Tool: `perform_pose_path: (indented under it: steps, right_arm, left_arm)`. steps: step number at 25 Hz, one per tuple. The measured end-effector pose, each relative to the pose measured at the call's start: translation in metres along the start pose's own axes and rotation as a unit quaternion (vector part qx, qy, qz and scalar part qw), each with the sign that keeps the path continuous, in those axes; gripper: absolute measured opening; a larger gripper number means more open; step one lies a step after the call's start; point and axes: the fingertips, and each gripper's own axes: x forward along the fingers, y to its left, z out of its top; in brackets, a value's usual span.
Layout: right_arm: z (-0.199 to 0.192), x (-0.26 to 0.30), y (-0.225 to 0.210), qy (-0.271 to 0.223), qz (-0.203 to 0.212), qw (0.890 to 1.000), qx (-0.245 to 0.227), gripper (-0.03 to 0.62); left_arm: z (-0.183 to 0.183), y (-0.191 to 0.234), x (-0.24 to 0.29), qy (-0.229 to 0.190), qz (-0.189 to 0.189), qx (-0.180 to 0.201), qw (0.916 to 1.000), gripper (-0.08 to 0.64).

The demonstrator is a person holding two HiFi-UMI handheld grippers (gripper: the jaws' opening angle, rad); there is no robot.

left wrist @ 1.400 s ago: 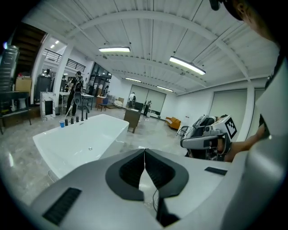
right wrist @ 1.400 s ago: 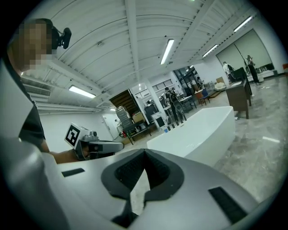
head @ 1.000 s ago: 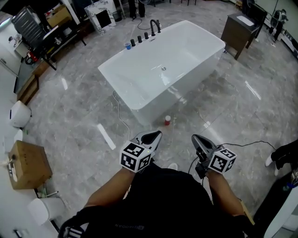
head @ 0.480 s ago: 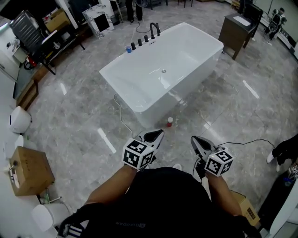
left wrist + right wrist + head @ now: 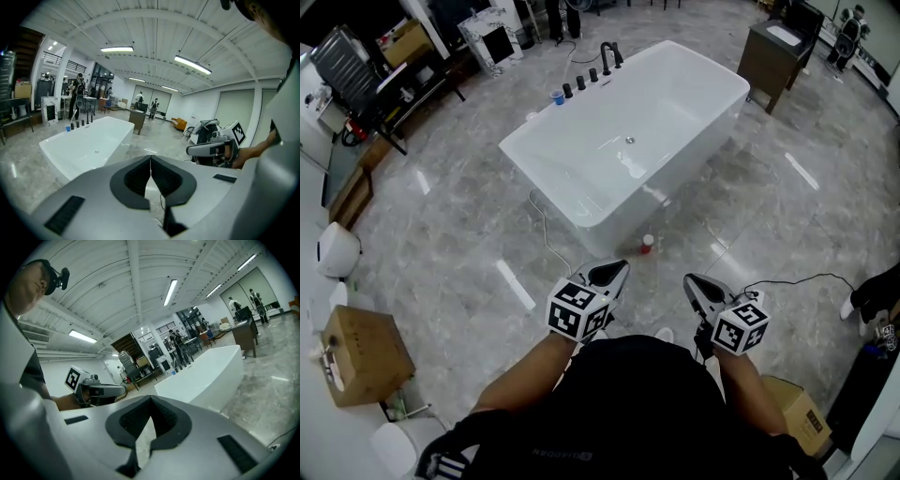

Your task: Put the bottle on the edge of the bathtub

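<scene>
The small red-topped bottle (image 5: 648, 243) stood on the grey marble floor (image 5: 469, 244), just beside the foot of the white freestanding bathtub (image 5: 675, 176) and well ahead of both grippers; the left gripper (image 5: 613, 271) had its jaws closed together with nothing between them, and the right gripper (image 5: 694, 281) likewise (each gripper view showed them meeting on empty air). The bottle was too small in view to tell its material; judged by its size it would be light and rigid, probably smooth-sided and easy to topple; a hold across the body below the cap looked safest; the tub's glossy rim would want a gentle, upright set-down.
</scene>
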Motion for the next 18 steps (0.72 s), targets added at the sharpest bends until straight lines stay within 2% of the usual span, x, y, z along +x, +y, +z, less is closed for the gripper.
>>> perform_pose_path:
  steps: [18]
  right_arm:
    - [-0.007, 0.003, 0.013, -0.002, -0.016, 1.000, 0.003, 0.035]
  left_arm:
    - [-0.004, 0.007, -0.014, -0.003, -0.010, 0.003, 0.9999, 0.017]
